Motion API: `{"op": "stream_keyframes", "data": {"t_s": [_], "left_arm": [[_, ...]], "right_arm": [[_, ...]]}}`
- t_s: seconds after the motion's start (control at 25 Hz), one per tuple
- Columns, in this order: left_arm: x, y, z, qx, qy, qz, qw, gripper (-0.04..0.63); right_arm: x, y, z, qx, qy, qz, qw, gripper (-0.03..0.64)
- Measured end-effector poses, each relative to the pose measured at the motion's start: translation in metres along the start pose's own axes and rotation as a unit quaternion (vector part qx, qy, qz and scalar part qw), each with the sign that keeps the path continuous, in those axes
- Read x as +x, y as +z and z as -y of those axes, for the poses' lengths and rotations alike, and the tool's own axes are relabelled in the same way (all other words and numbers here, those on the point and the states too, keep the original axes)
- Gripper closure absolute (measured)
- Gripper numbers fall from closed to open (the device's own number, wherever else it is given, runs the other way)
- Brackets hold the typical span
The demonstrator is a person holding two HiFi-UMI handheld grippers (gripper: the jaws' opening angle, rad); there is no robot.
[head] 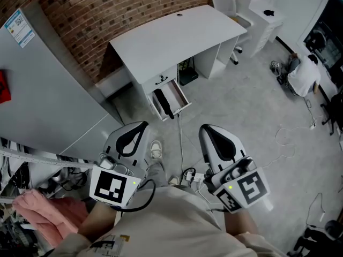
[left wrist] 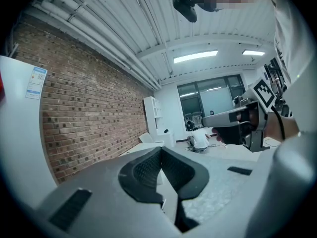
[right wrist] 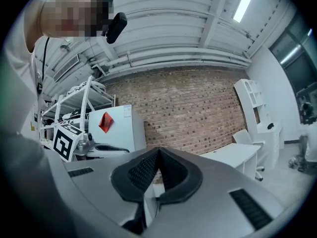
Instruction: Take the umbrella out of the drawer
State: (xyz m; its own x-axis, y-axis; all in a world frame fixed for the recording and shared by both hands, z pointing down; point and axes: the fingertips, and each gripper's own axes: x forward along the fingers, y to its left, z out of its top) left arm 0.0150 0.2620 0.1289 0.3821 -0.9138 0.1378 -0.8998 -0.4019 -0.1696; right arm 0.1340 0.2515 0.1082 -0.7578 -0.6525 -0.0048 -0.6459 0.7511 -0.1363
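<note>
A black folded umbrella [head: 163, 105] lies in the open white drawer [head: 179, 94] under the white desk [head: 171, 36], far ahead of me in the head view. My left gripper [head: 142, 125] is held low in front of my body, short of the drawer, with its jaws shut and nothing between them. My right gripper [head: 204, 128] hangs beside it, also shut and empty. In the left gripper view the left gripper [left wrist: 161, 149] has its black pads pressed together, and the right gripper [left wrist: 237, 119] shows off to the side. In the right gripper view the right gripper [right wrist: 158, 150] is likewise shut.
A tall grey cabinet [head: 48, 95] stands at the left against the brick wall. A rack with pink cloth [head: 40, 210] is at the lower left. Cables and a power strip [head: 188, 174] lie on the floor by my feet. A white chair [head: 226, 4] and a seated person [head: 303, 75] are at the right.
</note>
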Motion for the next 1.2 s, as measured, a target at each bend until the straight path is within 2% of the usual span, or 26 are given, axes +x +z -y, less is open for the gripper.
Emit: {"op": "stream_keyframes", "data": {"t_s": [0.32, 0.48, 0.68, 1.2], "left_arm": [[0.020, -0.008, -0.021, -0.011, 0.000, 0.001, 0.9999, 0.588], [0.033, -0.016, -0.040, -0.015, 0.004, -0.004, 0.9999, 0.588], [0.055, -0.023, -0.067, -0.022, 0.000, -0.011, 0.9997, 0.588], [0.136, -0.051, -0.164, -0.040, -0.021, -0.028, 0.9986, 0.588]], "right_arm": [[0.029, -0.009, 0.010, -0.005, 0.005, -0.019, 1.000, 0.611], [0.050, -0.009, 0.014, -0.001, 0.012, -0.011, 1.000, 0.611], [0.085, -0.015, 0.029, 0.001, 0.004, -0.027, 1.000, 0.611], [0.209, -0.038, 0.073, 0.001, -0.015, -0.077, 0.997, 0.611]]}}
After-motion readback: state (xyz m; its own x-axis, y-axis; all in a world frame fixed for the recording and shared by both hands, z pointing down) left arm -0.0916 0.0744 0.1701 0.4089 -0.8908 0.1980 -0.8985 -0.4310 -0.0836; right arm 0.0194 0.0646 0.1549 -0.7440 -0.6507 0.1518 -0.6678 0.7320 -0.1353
